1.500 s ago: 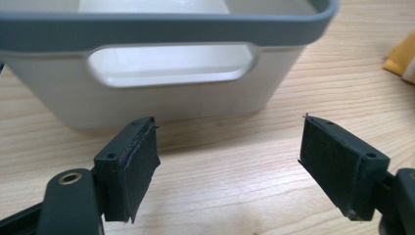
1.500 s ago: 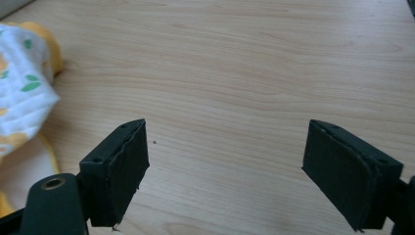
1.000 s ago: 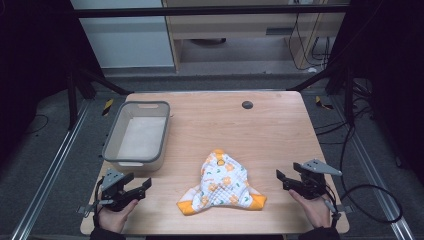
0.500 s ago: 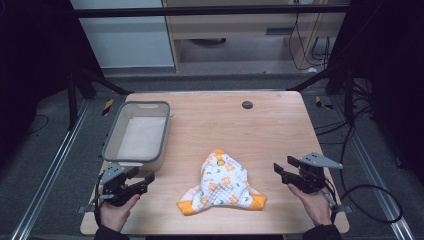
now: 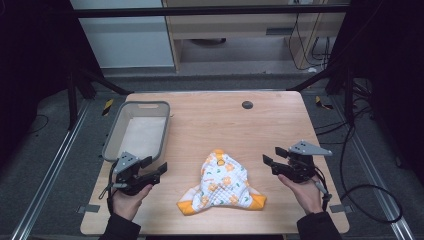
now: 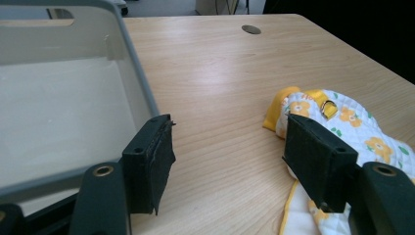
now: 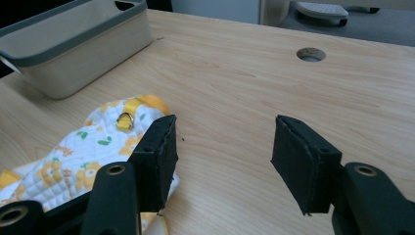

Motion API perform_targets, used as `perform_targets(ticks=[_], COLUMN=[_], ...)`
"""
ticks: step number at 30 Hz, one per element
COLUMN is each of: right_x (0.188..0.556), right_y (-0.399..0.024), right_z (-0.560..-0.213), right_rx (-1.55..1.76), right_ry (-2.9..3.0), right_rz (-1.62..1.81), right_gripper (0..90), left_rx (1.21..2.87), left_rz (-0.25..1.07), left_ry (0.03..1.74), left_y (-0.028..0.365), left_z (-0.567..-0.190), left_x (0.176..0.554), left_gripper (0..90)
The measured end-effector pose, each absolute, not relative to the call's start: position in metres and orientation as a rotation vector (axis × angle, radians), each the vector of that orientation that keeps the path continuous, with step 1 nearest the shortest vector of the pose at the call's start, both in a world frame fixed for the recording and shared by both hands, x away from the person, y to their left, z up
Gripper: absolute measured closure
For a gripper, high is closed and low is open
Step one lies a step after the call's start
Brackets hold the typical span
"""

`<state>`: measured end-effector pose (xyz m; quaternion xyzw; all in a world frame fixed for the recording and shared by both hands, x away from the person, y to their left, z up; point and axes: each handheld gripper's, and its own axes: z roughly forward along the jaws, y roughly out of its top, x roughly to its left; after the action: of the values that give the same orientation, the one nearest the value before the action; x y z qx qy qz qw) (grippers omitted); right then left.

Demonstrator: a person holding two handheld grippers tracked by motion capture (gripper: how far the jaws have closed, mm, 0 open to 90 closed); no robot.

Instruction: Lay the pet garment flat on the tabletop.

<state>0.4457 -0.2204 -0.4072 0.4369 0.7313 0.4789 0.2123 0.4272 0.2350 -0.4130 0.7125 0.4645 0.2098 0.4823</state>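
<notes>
Centrally on the wooden tabletop: a quilted bib with orange flowers and yellow trim, lying flat. Left tool and right tool on either side, both released, jaws just narrowing around nothing. Farther left, a grey bin.

Grey floor; wooden cabinet behind; dim room.

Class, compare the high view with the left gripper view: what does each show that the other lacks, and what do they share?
High view alone: both hands, the right gripper, the left gripper from outside, and the floor around the table. Left gripper view alone: a metal ring on the cloth's yellow loop, and its own pads close up, open. Both: the patterned cloth, the grey bin and the table's round hole.
</notes>
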Motion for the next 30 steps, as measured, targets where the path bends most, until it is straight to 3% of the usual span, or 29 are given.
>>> perform_targets(ticks=[11, 30], right_x=[0.461, 0.480], right_y=[-0.188, -0.168], right_z=[-0.404, -0.434], right_rx=[1.160, 1.170], right_ry=[2.098, 2.182], right_rz=[1.334, 1.257], right_gripper=[41.8, 42.9], left_rx=[1.780, 1.898], left_rz=[0.506, 0.453], left_ry=[1.094, 1.075], left_y=[0.205, 0.164], left_z=[-0.414, -0.444], left_x=[0.449, 0.474], left_gripper=[37.7, 39.8])
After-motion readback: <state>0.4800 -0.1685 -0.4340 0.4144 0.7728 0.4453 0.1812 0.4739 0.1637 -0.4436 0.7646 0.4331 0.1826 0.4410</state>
